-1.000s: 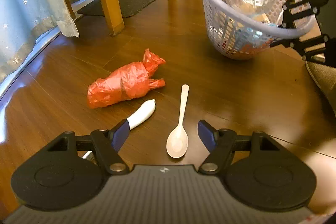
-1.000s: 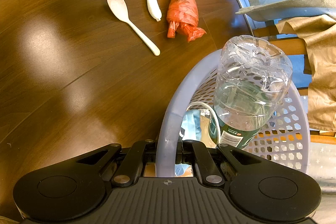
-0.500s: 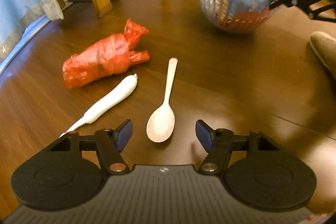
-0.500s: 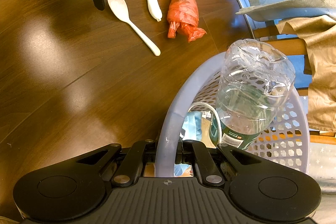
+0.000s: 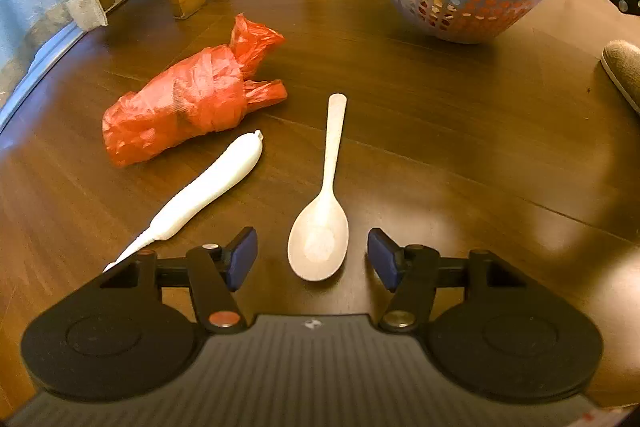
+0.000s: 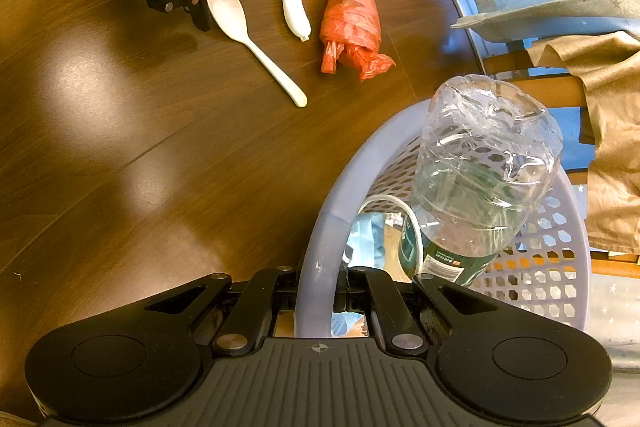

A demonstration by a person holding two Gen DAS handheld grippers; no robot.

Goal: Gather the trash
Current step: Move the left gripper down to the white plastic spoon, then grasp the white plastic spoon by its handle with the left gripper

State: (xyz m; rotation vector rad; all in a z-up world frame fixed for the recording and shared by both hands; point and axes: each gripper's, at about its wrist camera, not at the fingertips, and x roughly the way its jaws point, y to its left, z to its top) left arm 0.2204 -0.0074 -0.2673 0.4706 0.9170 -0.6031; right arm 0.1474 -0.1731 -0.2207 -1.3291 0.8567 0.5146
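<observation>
Spoon (image 5: pixel 319 239) bowl between closing, still-apart pads of left gripper (image 5: pixel 312 258), untouched.

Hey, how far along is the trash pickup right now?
Partly done. The basket, with the right tongs shut on its rim, already holds a clear bottle and other scraps. In hand: the left tongs sit open around the spoon bowl, jaws just been closing, pads not yet touching. Left on the floor: the spoon, the white toothbrush and the orange bag.
</observation>
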